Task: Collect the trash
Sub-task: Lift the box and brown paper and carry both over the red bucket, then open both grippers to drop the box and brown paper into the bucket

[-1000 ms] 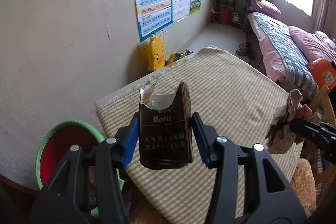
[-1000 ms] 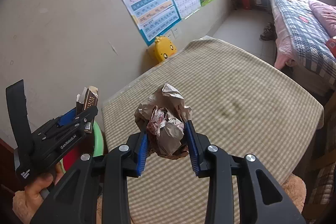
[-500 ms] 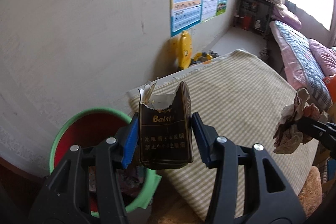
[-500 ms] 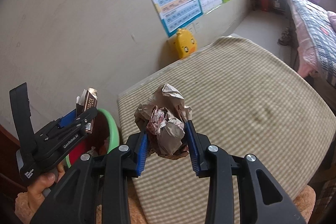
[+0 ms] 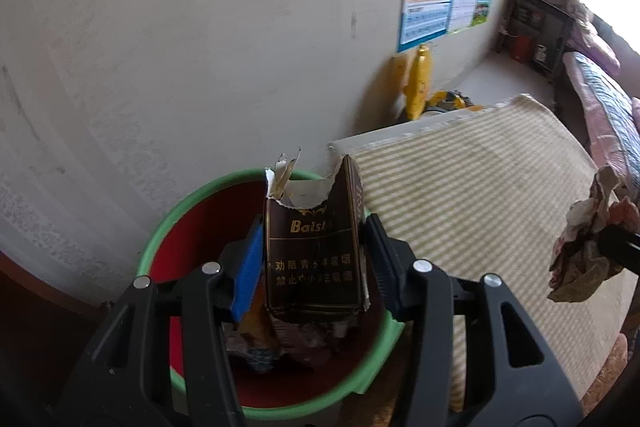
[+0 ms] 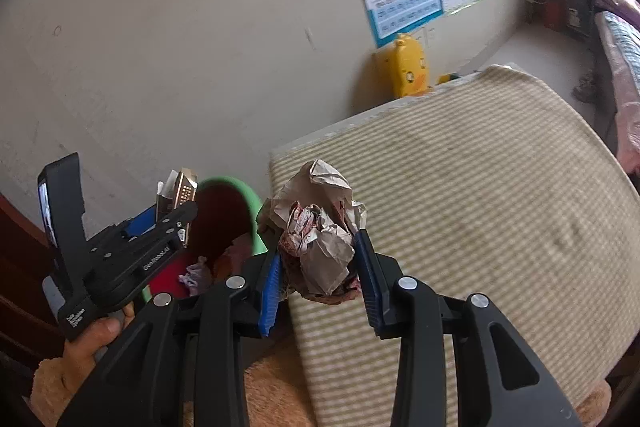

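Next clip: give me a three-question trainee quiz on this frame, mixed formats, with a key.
1. True or false: the left gripper holds the torn dark cigarette pack above the open red bin.
2. Multiple choice: what is clamped in the right gripper? A) a plastic bottle B) a crumpled paper wad C) a spoon
3. Fill in: the red bin has a ____ rim.

Key
1. True. The pack sits between the blue pads with the bin's opening directly behind and below it.
2. B. The wad hangs over the edge of the checked cloth, beside the bin, not yet over it.
3. Green. Some trash already lies inside.
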`<state>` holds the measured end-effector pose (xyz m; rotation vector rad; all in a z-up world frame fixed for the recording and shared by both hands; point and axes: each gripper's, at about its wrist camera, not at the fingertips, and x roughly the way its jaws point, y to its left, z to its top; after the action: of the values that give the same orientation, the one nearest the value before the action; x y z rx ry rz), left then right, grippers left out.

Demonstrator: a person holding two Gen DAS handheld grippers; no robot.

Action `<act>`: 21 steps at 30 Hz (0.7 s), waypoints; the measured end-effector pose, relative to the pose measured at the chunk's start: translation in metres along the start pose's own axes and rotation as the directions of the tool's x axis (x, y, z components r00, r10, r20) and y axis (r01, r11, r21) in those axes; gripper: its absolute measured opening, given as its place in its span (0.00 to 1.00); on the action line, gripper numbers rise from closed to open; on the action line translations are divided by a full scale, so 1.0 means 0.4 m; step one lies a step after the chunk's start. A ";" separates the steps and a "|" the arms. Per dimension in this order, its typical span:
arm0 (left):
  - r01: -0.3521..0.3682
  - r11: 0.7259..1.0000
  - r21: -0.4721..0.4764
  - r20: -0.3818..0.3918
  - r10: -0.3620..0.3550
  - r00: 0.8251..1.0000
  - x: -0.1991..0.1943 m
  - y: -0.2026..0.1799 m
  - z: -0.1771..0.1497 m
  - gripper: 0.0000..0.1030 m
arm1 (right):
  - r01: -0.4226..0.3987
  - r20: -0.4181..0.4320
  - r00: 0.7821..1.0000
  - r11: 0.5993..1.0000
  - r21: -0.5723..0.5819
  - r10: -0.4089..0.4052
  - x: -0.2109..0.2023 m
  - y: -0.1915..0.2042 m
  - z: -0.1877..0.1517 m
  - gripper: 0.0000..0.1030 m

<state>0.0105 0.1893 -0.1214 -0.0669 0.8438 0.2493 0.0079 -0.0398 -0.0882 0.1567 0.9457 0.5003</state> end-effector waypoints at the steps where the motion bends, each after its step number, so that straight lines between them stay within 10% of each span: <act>1: -0.008 1.000 -0.008 -0.003 0.008 1.000 0.004 0.014 -0.002 0.46 | -0.009 -0.006 1.000 1.000 -0.010 0.008 0.011 0.013 0.005 0.33; 21: -0.091 0.989 -0.121 -0.088 0.080 0.993 0.060 0.185 -0.047 0.46 | -0.119 -0.095 0.990 0.981 -0.153 0.105 0.154 0.214 0.043 0.33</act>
<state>-0.0061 0.2627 -0.1486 -0.1588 0.9143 0.3822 0.0221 0.0659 -0.0944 0.0454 0.9813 0.6888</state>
